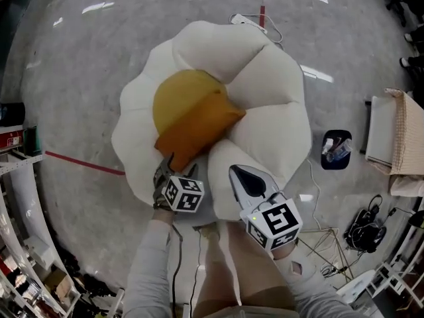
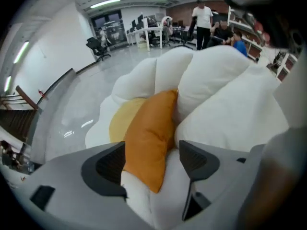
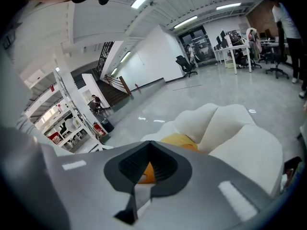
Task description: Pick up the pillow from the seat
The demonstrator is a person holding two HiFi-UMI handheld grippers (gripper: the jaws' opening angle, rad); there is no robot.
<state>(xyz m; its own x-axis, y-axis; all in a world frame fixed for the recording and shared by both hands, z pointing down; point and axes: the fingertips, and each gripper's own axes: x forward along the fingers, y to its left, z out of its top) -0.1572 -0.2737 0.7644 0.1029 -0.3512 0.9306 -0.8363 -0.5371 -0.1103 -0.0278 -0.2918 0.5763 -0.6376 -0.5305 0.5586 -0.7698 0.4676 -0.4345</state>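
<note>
An orange pillow (image 1: 199,128) lies tilted on the yellow centre of a white flower-shaped seat (image 1: 271,98). Its lower corner points toward me. My left gripper (image 1: 175,169) is at that corner and stands open. In the left gripper view the pillow's (image 2: 148,133) corner sits between the two dark pads (image 2: 108,164); the left pad is at the fabric's edge and the right pad is apart from it. My right gripper (image 1: 236,172) hovers over a near white petal, its jaws (image 3: 149,150) shut with nothing held.
A red tape line (image 1: 83,164) crosses the grey floor to the left of the seat. To the right are a dark blue tray (image 1: 336,150), a woven basket (image 1: 404,134), and cables with headphones (image 1: 363,227). Shelving (image 1: 20,177) stands at the left. A person (image 2: 201,16) stands by desks far behind.
</note>
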